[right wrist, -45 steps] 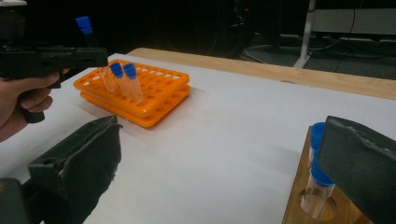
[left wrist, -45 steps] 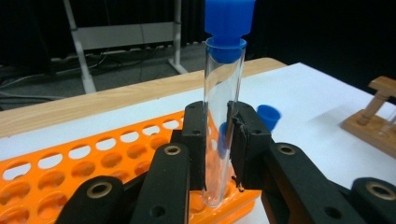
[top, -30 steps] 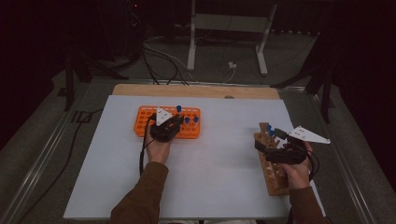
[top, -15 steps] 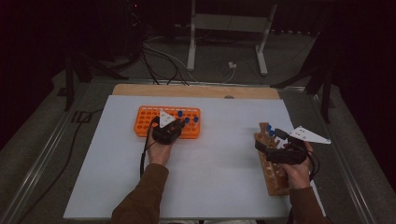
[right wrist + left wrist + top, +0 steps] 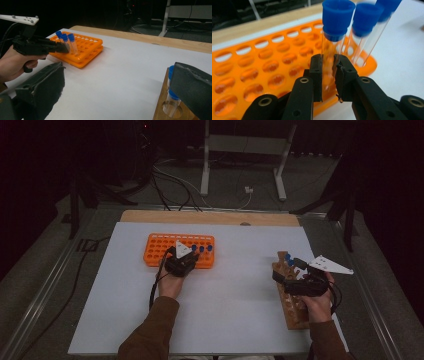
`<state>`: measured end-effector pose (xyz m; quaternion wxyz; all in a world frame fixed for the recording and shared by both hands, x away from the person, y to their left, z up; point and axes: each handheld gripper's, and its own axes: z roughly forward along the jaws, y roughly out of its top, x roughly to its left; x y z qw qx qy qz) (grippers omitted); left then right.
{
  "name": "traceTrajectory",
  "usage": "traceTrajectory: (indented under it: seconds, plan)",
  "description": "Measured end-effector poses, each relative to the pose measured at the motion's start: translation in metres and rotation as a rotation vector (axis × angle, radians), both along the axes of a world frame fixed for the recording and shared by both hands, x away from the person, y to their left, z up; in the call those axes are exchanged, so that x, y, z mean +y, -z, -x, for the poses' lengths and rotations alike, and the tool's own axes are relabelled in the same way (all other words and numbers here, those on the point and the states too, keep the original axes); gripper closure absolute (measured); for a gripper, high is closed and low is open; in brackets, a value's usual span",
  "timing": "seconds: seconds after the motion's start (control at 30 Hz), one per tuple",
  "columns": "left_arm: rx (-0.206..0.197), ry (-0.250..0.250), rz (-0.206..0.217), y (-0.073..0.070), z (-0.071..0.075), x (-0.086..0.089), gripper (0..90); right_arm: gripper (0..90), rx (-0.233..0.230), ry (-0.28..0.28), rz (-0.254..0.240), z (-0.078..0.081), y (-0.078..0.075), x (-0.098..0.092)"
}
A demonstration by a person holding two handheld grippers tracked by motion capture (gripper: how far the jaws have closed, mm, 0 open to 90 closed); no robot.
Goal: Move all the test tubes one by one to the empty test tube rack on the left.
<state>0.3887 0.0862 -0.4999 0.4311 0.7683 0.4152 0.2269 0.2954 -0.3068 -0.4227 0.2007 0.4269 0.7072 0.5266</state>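
An orange tube rack (image 5: 160,247) lies at the middle left of the white table. Three clear tubes with blue caps stand in a row at its near right end. My left gripper (image 5: 328,60) is shut on the glass of the nearest tube (image 5: 337,20), just below its cap, with the tube's lower end in the orange rack (image 5: 262,65). The high view shows the left gripper (image 5: 187,257) at the rack's front edge. My right gripper (image 5: 118,66) is open and holds nothing, hovering over the wooden rack (image 5: 292,310) at the right. That rack holds blue-capped tubes (image 5: 172,96).
The white mat (image 5: 230,315) covers the table, with a wooden strip (image 5: 210,217) along its far edge. Cables and a metal stand (image 5: 240,150) sit on the floor beyond. A cable trails from the left gripper along the forearm.
The left gripper with its tube has shifted slightly, and the tube's cap now lines up with the other two. The right gripper has stayed put.
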Motion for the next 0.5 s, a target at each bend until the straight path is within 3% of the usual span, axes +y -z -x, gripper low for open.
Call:
traceTrajectory:
  seconds: [0.2, 0.37, 0.5]
  plan:
    - [0.009, -0.005, 0.0, -0.002, 0.0, 0.0, 77.1, 0.0, 0.0, -0.001, 0.0, 0.0, 0.0, 0.0]
    - [-0.056, -0.01, 0.049, -0.012, 0.006, 0.004, 72.9, 0.0, 0.0, 0.008, -0.007, 0.0, 0.0, -0.003]
    - [-0.049, -0.001, 0.027, -0.013, 0.006, 0.004, 77.7, 0.0, -0.002, 0.019, -0.009, 0.0, -0.001, -0.006]
